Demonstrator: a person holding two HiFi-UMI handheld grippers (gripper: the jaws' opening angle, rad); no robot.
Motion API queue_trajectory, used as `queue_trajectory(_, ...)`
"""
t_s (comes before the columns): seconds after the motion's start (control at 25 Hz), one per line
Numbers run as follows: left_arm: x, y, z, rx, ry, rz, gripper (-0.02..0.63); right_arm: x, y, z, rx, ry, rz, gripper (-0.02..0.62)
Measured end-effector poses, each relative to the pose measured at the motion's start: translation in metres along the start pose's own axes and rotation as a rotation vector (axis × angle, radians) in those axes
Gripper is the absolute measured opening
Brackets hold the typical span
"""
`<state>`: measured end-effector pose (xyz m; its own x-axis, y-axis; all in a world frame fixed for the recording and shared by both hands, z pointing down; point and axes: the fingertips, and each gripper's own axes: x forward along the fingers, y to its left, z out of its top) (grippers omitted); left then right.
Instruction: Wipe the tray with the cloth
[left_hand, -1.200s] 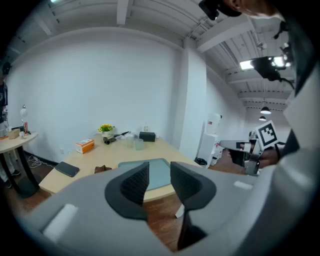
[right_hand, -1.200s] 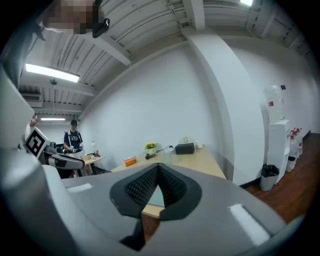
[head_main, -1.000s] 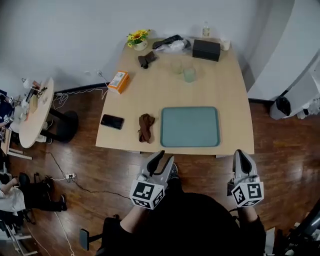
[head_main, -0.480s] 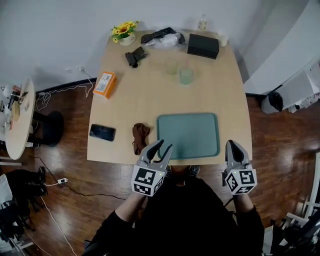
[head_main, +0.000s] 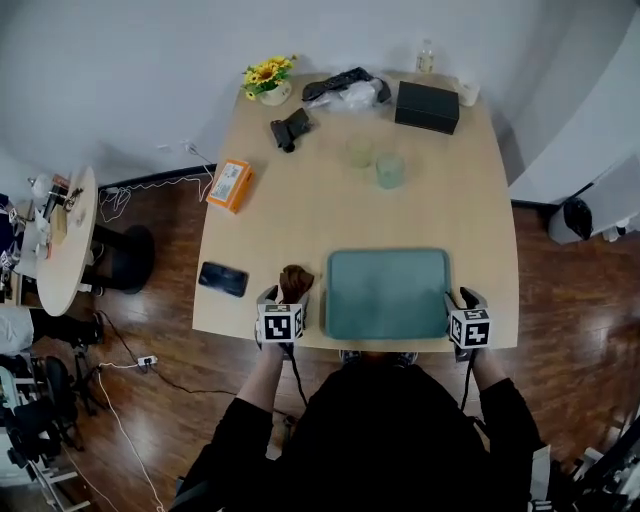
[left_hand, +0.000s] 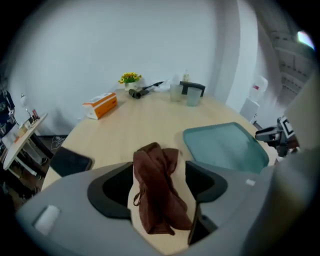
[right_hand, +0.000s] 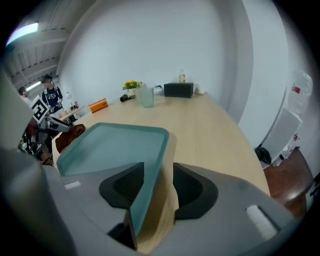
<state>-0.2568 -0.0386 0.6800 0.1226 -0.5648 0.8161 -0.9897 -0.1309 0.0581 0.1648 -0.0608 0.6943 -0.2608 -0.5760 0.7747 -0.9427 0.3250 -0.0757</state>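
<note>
The teal tray (head_main: 388, 292) lies flat near the wooden table's front edge. Just left of it lies the crumpled brown cloth (head_main: 294, 281). My left gripper (head_main: 288, 298) reaches over the table edge, and its jaws are opening. In the left gripper view the cloth (left_hand: 159, 192) lies between the two dark pads (left_hand: 204, 181), loose on the table. My right gripper (head_main: 462, 298) is at the tray's right side, its jaws opening too. In the right gripper view the tray's right rim (right_hand: 150, 182) runs between the spread fingers of the right gripper (right_hand: 159, 170), with bare table beside it.
A black phone (head_main: 223, 279) lies left of the cloth. Farther back are an orange box (head_main: 230, 185), two cups (head_main: 360, 151), a black box (head_main: 427, 107), a flower pot (head_main: 268, 78) and dark items. A small round table (head_main: 60, 240) stands at left.
Both grippers have come forward from over the floor to the table's front edge. The left now has the cloth between its jaws, the right straddles the tray's right rim, and both stand wider.
</note>
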Motion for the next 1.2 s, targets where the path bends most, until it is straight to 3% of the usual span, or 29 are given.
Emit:
queue_trajectory(0.2, 0.027, 0.004, -0.026, 0.025, 0.125, -0.026, 0.313, 0.015, 0.009, -0.019, 0.003, 0.065, 0.062, 0.142)
queue_trajectory(0.36, 0.035, 0.003, -0.028, 0.044, 0.144, -0.029, 0.286, 0.018, 0.012, -0.018, 0.037, 0.060, 0.110, 0.091)
queue_trajectory(0.4, 0.034, 0.002, -0.027, 0.052, 0.144, -0.025, 0.106, 0.018, 0.012, -0.018, 0.047, 0.058, 0.116, 0.086)
queue_trajectory(0.44, 0.033, 0.000, -0.026, 0.061, 0.146, -0.023, 0.082, 0.017, 0.011, -0.018, 0.054, 0.056, 0.120, 0.083)
queue_trajectory(0.76, 0.035, -0.042, 0.029, 0.124, 0.076, -0.115, 0.074, 0.018, 0.015, -0.020, 0.055, 0.043, 0.117, 0.081)
queue_trajectory(0.88, 0.050, -0.066, 0.045, 0.139, 0.109, -0.146, 0.074, 0.018, 0.015, -0.019, 0.057, 0.039, 0.118, 0.081)
queue_trajectory(1.04, 0.070, -0.080, 0.055, 0.205, 0.183, -0.104, 0.074, 0.018, 0.016, -0.019, 0.059, 0.033, 0.117, 0.081)
queue_trajectory(1.2, 0.077, -0.095, 0.068, 0.229, 0.177, -0.113, 0.074, 0.017, 0.018, -0.018, 0.055, 0.024, 0.115, 0.081)
